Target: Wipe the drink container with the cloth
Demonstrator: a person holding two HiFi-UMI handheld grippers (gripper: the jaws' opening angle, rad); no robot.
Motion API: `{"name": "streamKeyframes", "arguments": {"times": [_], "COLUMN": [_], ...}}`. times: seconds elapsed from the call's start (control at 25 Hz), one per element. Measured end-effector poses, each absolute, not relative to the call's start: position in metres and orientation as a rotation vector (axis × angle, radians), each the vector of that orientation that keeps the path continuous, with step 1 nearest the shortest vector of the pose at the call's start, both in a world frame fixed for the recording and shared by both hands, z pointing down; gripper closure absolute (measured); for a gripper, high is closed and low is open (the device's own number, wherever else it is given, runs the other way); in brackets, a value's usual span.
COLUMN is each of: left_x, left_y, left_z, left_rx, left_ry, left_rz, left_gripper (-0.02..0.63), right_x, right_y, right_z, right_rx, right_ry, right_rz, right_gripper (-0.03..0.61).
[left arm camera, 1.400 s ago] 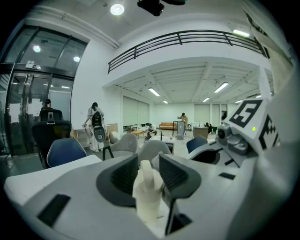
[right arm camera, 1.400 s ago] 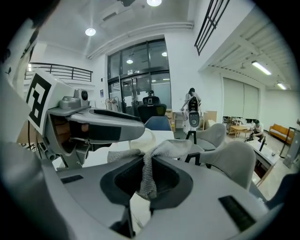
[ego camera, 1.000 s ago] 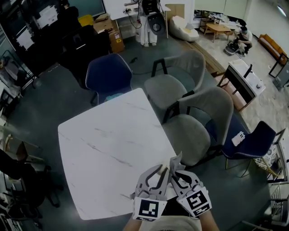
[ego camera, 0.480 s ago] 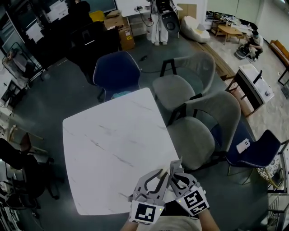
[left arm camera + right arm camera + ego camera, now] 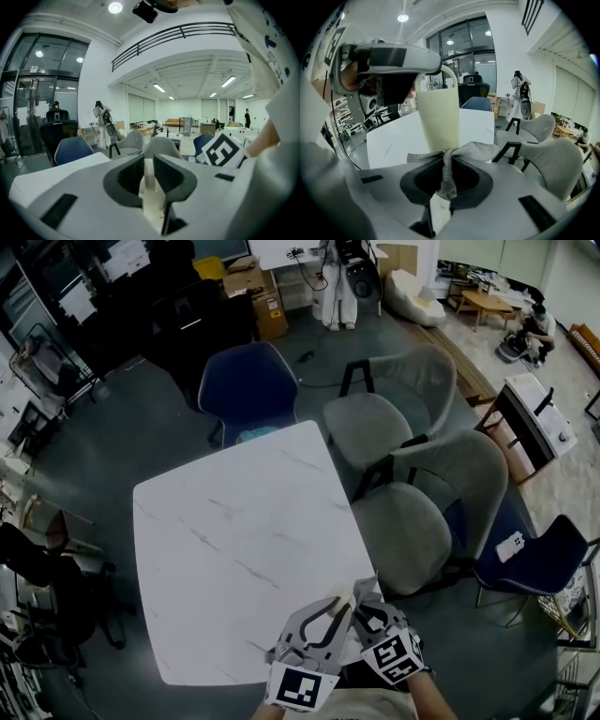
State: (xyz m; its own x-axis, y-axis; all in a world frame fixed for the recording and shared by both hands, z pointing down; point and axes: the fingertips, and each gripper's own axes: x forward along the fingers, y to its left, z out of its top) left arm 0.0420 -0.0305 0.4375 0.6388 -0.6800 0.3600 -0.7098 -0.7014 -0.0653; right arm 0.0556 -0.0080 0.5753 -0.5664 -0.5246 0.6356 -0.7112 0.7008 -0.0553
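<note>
left gripper (image 5: 149,163): clenched on cream mug (image 5: 438,117) handle | right gripper (image 5: 444,165): grasping grey cloth (image 5: 480,151), bunched at the mug's base

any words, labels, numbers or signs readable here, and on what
No text can be read.
left gripper's marker cube and right gripper's marker cube: black square patterns only, no letters.
cardboard box: label too small to read.
cup: no print showing.
</note>
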Motion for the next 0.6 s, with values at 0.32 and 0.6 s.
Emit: {"name": "streamKeyframes", "arguments": {"times": [0.32,0.6], "left_x": [0.041,0.041], "left_y": [-0.032,-0.031], "left_z": [0.439,0.439], "left_rx": [2.777,2.784], "left_ry": [-1.167,-1.156], "left_rz": [0.595,0.608], "left_gripper": [0.543,0.545], "right_x": [0.053,0.052], "right_y": [-0.008,-0.008], "right_z": [0.607,0.625], "right_rx": [0.893,0.868], "right_ry": [-2.258,-2.219], "right_rz": [0.417,0.411], "right_gripper": [0.534,0.535]}}
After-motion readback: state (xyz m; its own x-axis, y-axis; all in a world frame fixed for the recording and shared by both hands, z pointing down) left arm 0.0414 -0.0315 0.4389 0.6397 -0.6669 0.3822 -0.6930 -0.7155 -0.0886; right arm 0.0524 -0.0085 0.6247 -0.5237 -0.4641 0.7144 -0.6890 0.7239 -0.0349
